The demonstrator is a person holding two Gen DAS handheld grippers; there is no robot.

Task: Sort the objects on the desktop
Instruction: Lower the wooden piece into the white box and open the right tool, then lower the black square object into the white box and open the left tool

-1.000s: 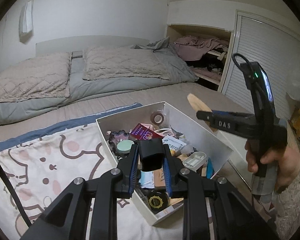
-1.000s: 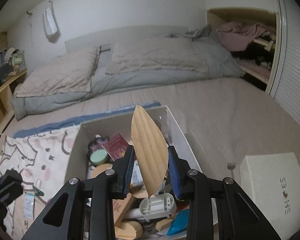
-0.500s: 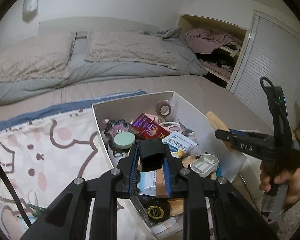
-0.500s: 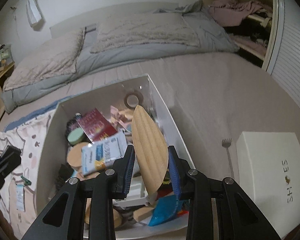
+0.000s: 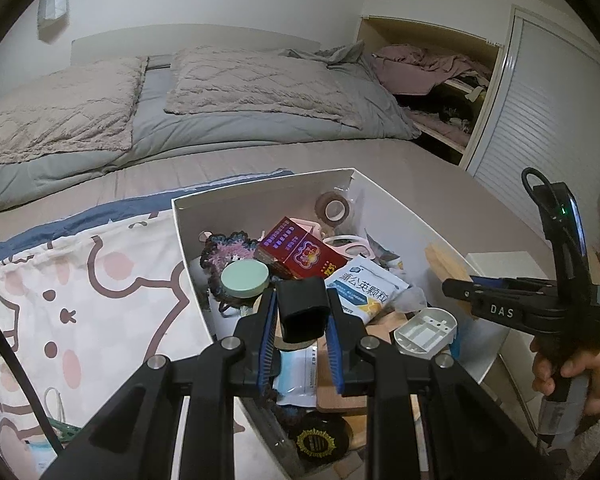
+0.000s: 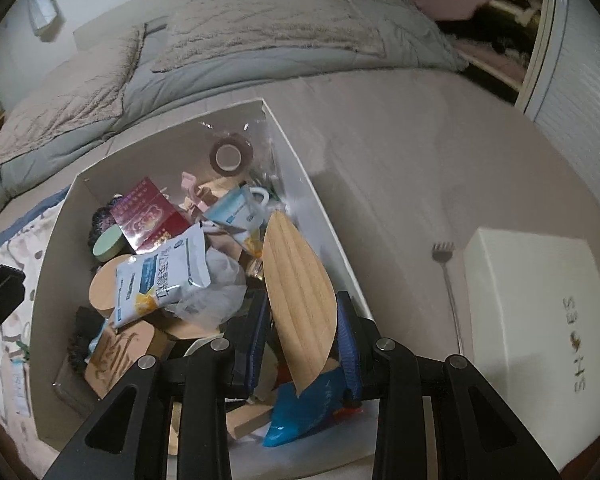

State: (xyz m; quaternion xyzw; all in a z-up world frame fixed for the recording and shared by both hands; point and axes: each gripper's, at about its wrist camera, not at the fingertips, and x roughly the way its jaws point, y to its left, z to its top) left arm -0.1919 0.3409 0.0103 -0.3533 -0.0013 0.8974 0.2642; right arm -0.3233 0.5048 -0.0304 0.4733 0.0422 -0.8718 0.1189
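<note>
Beige bedding point(image 5: 340, 168) stretches out ahead of me, with two quilted pillows point(image 5: 236, 80) at the far end and a cartoon-print blanket point(image 5: 84, 280) to one side. On the bed sits the white box point(image 6: 312, 184), crowded with odds and ends: a roll of tape point(image 6: 231, 155) at its far end, a red packet point(image 5: 300, 252), a mint-green round lid point(image 5: 245, 279), a blue-and-white sachet point(image 6: 160, 272).

My left gripper point(image 5: 302, 312) is clamped tight on a small black block point(image 5: 302, 308), both blue pads pressing its sides, and hangs over the near part of the box. My right gripper point(image 6: 300, 320) has its jaws closed partway on a leaf-shaped wooden piece point(image 6: 298, 292), which stands tilted between the pads with its tip over the box, near the right-hand wall (the lower end pokes out below the fingers, above something blue point(image 6: 304, 408)).

Beside the box, on the bedding, lie a metal back-scratcher point(image 6: 446, 272) and a white shoe-box lid point(image 6: 540, 320).
</note>
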